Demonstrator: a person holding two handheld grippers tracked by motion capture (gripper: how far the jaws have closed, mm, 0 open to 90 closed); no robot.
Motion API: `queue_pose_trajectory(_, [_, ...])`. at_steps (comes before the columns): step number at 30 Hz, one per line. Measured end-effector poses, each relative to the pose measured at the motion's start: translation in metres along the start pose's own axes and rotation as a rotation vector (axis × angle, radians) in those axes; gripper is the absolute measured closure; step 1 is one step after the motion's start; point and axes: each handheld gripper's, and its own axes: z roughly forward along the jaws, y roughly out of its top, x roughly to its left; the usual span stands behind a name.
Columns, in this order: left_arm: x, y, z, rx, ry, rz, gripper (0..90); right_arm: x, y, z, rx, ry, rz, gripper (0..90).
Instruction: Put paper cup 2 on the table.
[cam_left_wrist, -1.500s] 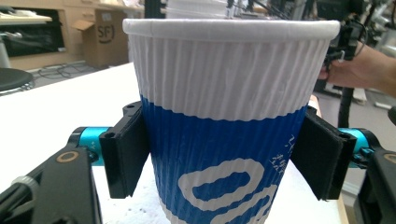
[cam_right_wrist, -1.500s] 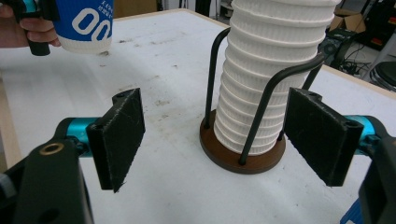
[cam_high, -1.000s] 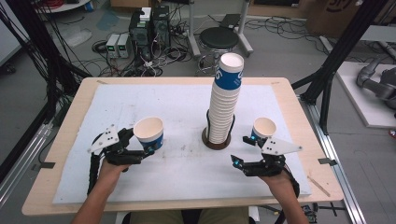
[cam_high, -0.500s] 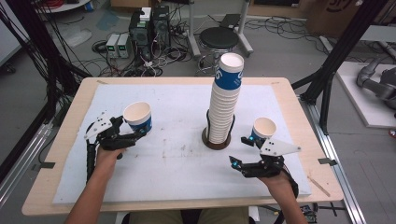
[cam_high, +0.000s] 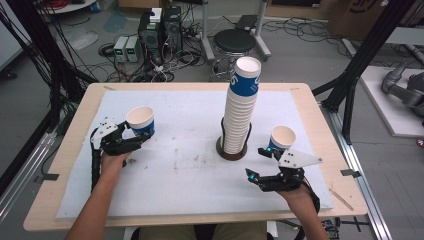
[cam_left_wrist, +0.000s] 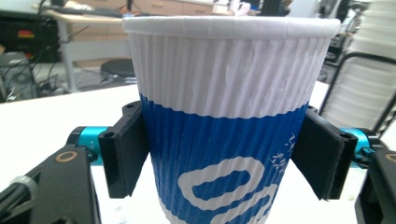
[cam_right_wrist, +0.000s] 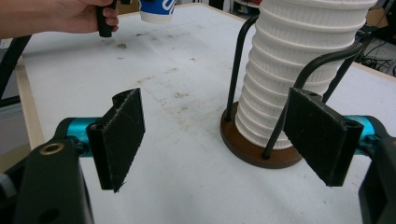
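Left gripper (cam_high: 131, 138) clamped on paper cup (cam_left_wrist: 229, 121), jaws pressing its blue band both sides, upright, raised over the table's (cam_high: 190, 170) left side. Right gripper (cam_right_wrist: 219, 135) jaws spread, nothing between.

Lighting even and diffuse, indoor, from overhead; no hard shadows. High view: white-covered wooden tabletop (cam_high: 190, 170) reads bright, faint soft shadow beside the tall stack of white ribbed paper cups (cam_high: 239, 115). Floor around it is dimmer. Image soft, low resolution, slight bowing at the frame edges.

Left gripper view: blue-and-white ribbed paper cup (cam_left_wrist: 229, 126) is sharp; background blurred, upper right washed out.

Right gripper view: black claw pads (cam_right_wrist: 122, 135) slightly soft, tabletop stains in focus; mild wide-angle stretch at the corners.
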Motion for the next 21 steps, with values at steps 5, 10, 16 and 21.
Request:
queue_pose_trajectory(5, [0.0082, -0.0071, -0.0006, 0.092, 0.055, -0.001, 25.7, -0.001, -0.0004, 0.0005, 0.0, -0.002, -0.001, 21.4])
queue_pose_trajectory(10, [0.0086, -0.0114, 0.0041, 0.159, 0.098, -0.004, 26.0, -0.0011, 0.0002, -0.0005, -0.008, -0.002, -0.004, 21.4])
queue_pose_trajectory(16, [0.0047, -0.0111, 0.0065, 0.218, 0.117, 0.023, 26.2, -0.001, 0.0001, -0.0008, -0.007, -0.003, -0.006, 21.4])
queue_pose_trajectory(21, [0.0025, -0.0096, 0.0043, 0.251, 0.133, 0.025, 26.4, -0.0008, -0.0001, -0.0024, -0.007, -0.004, -0.002, 21.4])
